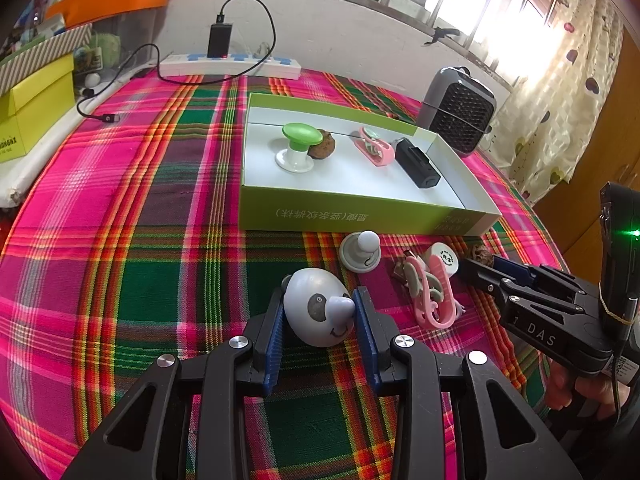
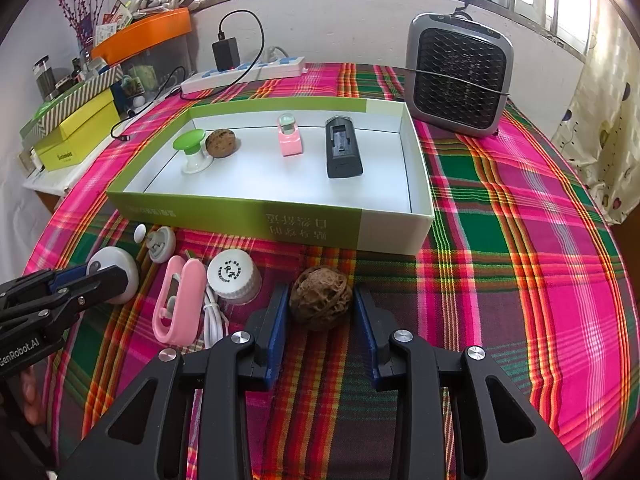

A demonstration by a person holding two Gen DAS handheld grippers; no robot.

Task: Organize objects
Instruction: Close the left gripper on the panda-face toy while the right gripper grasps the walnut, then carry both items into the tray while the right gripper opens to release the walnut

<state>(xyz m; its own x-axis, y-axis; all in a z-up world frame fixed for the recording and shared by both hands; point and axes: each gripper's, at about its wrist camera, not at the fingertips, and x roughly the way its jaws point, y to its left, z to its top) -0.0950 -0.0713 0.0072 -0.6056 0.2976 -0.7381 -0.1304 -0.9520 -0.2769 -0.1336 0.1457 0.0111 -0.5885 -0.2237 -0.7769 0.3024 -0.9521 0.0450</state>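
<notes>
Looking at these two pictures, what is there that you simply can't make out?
- Green box: in both views the print on its front wall is upside down and too blurred to read.
- Walnut: left view, mostly hidden behind the right tongs.
- Panda toy: right view, its face is covered by the left tongs.
- White cable: right view, both ends tucked under the pink clip and the tongs.

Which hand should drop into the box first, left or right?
Probably right. The right gripper brackets the walnut, straight in front of the box's open floor. The left gripper brackets the panda toy, farther back.
</notes>
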